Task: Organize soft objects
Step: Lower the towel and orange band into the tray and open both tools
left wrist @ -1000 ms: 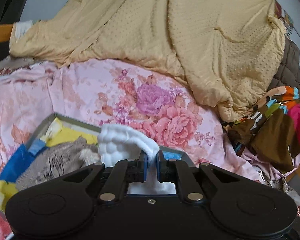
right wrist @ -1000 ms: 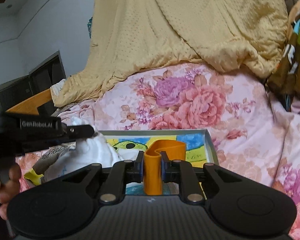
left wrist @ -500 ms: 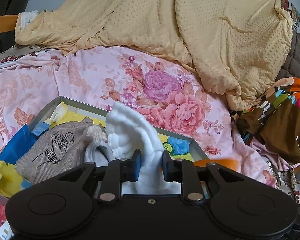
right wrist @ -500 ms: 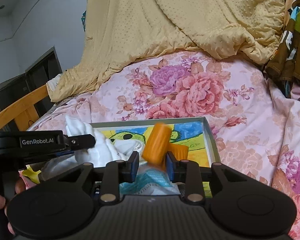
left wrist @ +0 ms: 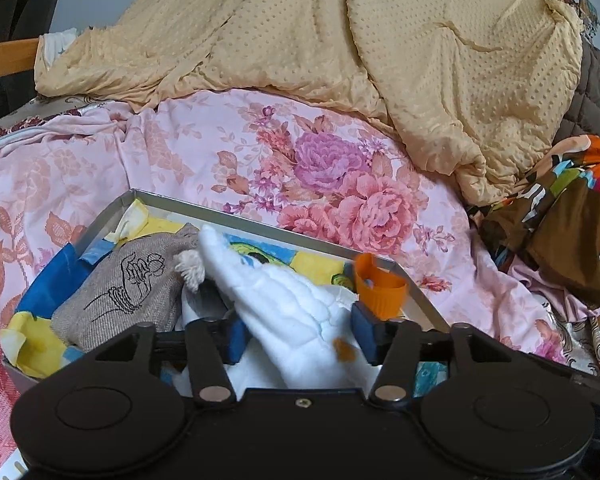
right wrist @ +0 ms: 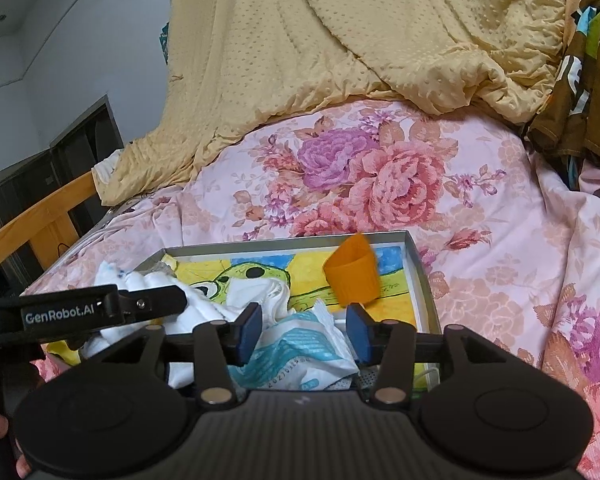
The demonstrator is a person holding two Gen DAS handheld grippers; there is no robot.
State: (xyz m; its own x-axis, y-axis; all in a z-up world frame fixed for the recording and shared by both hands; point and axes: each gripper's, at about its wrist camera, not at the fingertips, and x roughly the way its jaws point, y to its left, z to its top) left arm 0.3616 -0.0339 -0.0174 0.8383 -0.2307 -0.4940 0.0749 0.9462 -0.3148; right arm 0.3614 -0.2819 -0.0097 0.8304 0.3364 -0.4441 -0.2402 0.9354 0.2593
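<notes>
A grey metal tray with a cartoon-print lining lies on the floral bed cover; it also shows in the right wrist view. In it lie a beige drawstring pouch, a white quilted cloth and an orange soft cup. My left gripper is open, its jaws either side of the white cloth, which rests loose in the tray. My right gripper is open over a white and teal packet. The orange cup sits free in the tray ahead of it, slightly blurred.
A large yellow dotted blanket is heaped at the back of the bed. Colourful patterned clothing lies at the right. A wooden bed rail runs along the left. The left gripper body reaches over the tray's left side.
Both grippers have opened. The left let go of the white cloth and the right let go of the orange cup; both now lie in the tray.
</notes>
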